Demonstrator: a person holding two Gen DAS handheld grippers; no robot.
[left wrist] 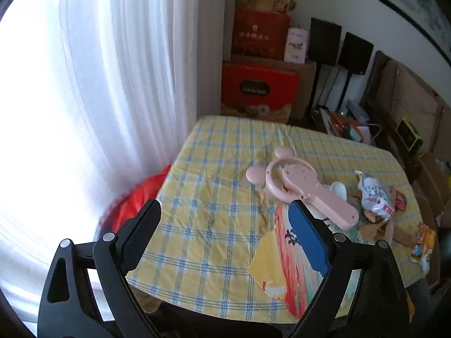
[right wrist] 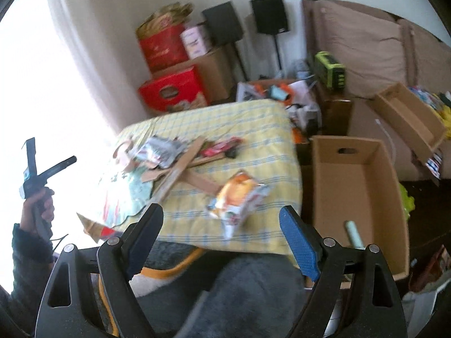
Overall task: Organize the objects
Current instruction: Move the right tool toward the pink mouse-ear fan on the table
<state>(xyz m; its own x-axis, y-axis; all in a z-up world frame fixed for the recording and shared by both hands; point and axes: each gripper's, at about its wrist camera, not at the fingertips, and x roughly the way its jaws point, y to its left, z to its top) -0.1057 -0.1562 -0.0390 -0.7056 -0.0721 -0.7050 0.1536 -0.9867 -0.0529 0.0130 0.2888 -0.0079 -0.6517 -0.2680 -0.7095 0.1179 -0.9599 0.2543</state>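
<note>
The left gripper [left wrist: 224,236] has its fingers [left wrist: 142,236] spread wide, nothing between them and no contact with anything; they hang above the near left part of the worktop [left wrist: 208,169], which carries a yellow-and-blue checked cloth. The right gripper [right wrist: 221,238] is likewise spread wide and empty, above the near edge of the worktop, with a grey fabric surface [right wrist: 248,290] below it. On the cloth, the pink handheld fan [left wrist: 298,186] lies flat near the middle, its handle towards the right finger of the left gripper. A printed paper sheet [left wrist: 290,259] lies under and beside it, overhanging the near edge. A crumpled silver wrapper [left wrist: 375,197] and cardboard scraps [right wrist: 183,169] lie to the fan's right, and an orange snack packet [right wrist: 239,200] sits near the near right corner. The left half of the cloth is bare. An open cardboard box [right wrist: 358,174] stands just beside the worktop's right edge, holding a pale roll [right wrist: 353,233]. A white curtain [left wrist: 112,84] borders the left edge.
</note>
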